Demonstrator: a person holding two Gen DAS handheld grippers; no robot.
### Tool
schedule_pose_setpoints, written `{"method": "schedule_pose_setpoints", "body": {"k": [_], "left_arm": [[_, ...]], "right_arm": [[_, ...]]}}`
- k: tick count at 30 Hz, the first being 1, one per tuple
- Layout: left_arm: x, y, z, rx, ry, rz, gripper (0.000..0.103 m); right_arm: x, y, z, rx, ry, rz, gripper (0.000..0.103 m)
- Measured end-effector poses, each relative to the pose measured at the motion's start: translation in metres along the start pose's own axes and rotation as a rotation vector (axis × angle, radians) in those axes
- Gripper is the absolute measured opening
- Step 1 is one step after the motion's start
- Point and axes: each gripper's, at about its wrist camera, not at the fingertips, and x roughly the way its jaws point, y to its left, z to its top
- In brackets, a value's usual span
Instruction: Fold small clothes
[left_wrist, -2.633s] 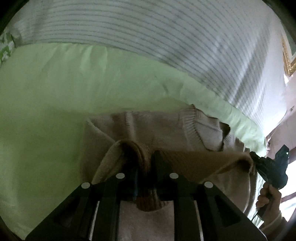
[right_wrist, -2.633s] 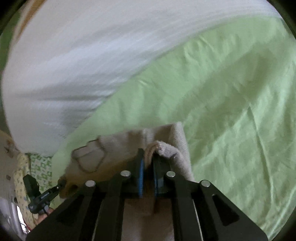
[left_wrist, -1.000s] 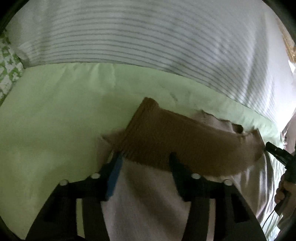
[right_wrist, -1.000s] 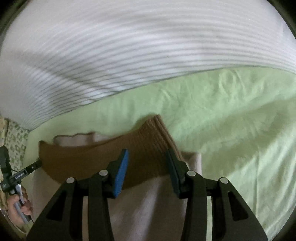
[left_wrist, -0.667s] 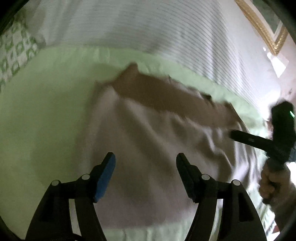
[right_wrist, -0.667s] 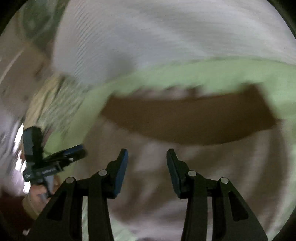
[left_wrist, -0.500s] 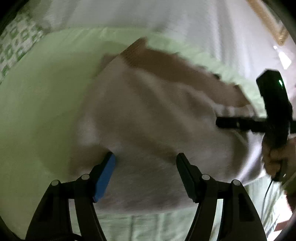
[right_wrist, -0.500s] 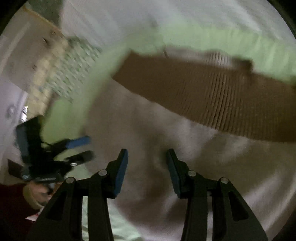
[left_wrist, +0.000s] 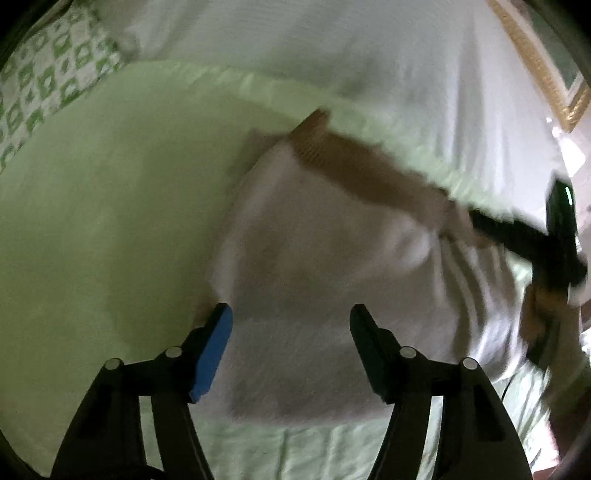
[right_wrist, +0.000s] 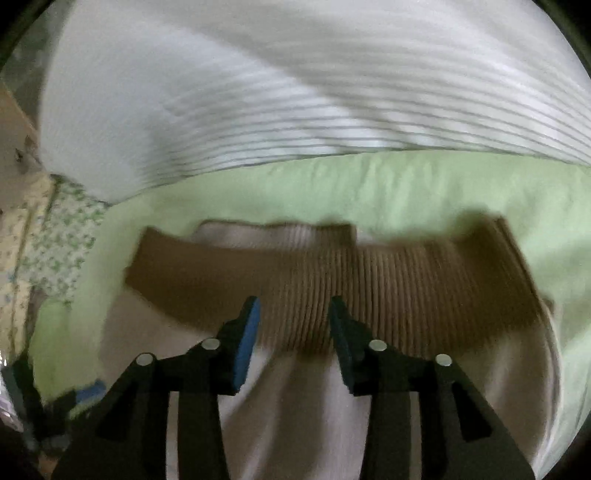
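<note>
Patterned cloth (left_wrist: 48, 74): far left of the left claw, green-and-white print; seen again at the left edge in the right wrist view
Green sheet (left_wrist: 110, 206): pale green, spread left of and ahead of the left claw; lies under the garment
Left claw (left_wrist: 291, 321): released, fingers spread wide, nothing between them; blue pad on its left finger; poised over the near part of the garment
Garment (left_wrist: 314, 258): small cream knit lying on the green sheet, directly ahead of and beneath both claws; blurred in the left wrist view
Brown ribbed band (right_wrist: 369, 273): runs across the garment's far edge, just ahead of the right claw's tips; a strip of cream knit shows just beyond it
Right claw (right_wrist: 294, 317): released, fingers apart, empty; tips over the seam where brown rib meets cream knit
Striped bedding (right_wrist: 332, 92): white with thin grey lines, beyond the green sheet, far ahead of both claws
Gilt frame (left_wrist: 539, 62): far right, above the bedding
</note>
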Motion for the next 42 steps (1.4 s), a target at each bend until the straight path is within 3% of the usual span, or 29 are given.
{"method": "schedule_pose_setpoints", "body": {"k": [4, 7, 9, 10, 11, 12, 13, 14, 16, 21, 23, 27, 30, 35, 42], "left_arm": [[0.007, -0.018, 0.013, 0.041, -0.016, -0.033, 0.068], [0.028, -0.023, 0.017, 0.102, 0.023, 0.046, 0.068], [0.046, -0.012, 0.016, 0.134, 0.059, 0.112, 0.066], [0.048, -0.008, 0.015, 0.143, 0.054, 0.107, 0.066], [0.047, -0.004, 0.015, 0.156, 0.047, 0.121, 0.068], [0.046, 0.0, 0.017, 0.169, 0.05, 0.155, 0.074], [0.048, 0.004, 0.021, 0.161, 0.059, 0.162, 0.074], [0.048, 0.009, 0.024, 0.133, 0.065, 0.139, 0.074], [0.044, 0.015, 0.03, 0.086, 0.063, 0.115, 0.073], [0.015, 0.02, 0.029, -0.002, 0.036, 0.117, 0.075], [0.006, 0.025, 0.019, -0.055, 0.044, 0.115, 0.081], [-0.012, 0.037, -0.007, -0.132, 0.076, 0.134, 0.083], [-0.012, 0.046, -0.028, -0.216, 0.133, 0.113, 0.083], [-0.009, 0.052, -0.058, -0.316, 0.163, 0.073, 0.083], [0.011, 0.046, -0.052, -0.42, 0.128, 0.01, 0.083]], "right_arm": [[-0.045, -0.016, -0.057, 0.061, -0.056, -0.023, 0.051], [-0.063, -0.037, -0.095, 0.092, -0.035, -0.141, 0.051], [-0.07, -0.046, -0.11, 0.11, -0.069, -0.215, 0.041], [-0.076, -0.056, -0.114, 0.116, -0.085, -0.235, 0.025], [-0.083, -0.067, -0.116, 0.127, -0.091, -0.266, 0.022], [-0.086, -0.079, -0.115, 0.148, -0.087, -0.341, 0.03], [-0.09, -0.095, -0.116, 0.185, -0.09, -0.376, 0.056], [-0.089, -0.104, -0.113, 0.217, -0.084, -0.372, 0.065], [-0.092, -0.118, -0.113, 0.271, -0.084, -0.311, 0.065], [-0.113, -0.087, -0.1, 0.217, -0.167, -0.283, 0.065], [-0.123, -0.073, -0.097, 0.208, -0.202, -0.256, 0.065], [-0.134, -0.05, -0.101, 0.178, -0.223, -0.203, 0.066], [-0.126, -0.034, -0.101, 0.168, -0.201, -0.136, 0.066], [-0.09, -0.003, -0.096, 0.115, -0.139, -0.075, 0.066], [-0.062, 0.019, -0.097, 0.126, -0.082, -0.028, 0.065]]}}
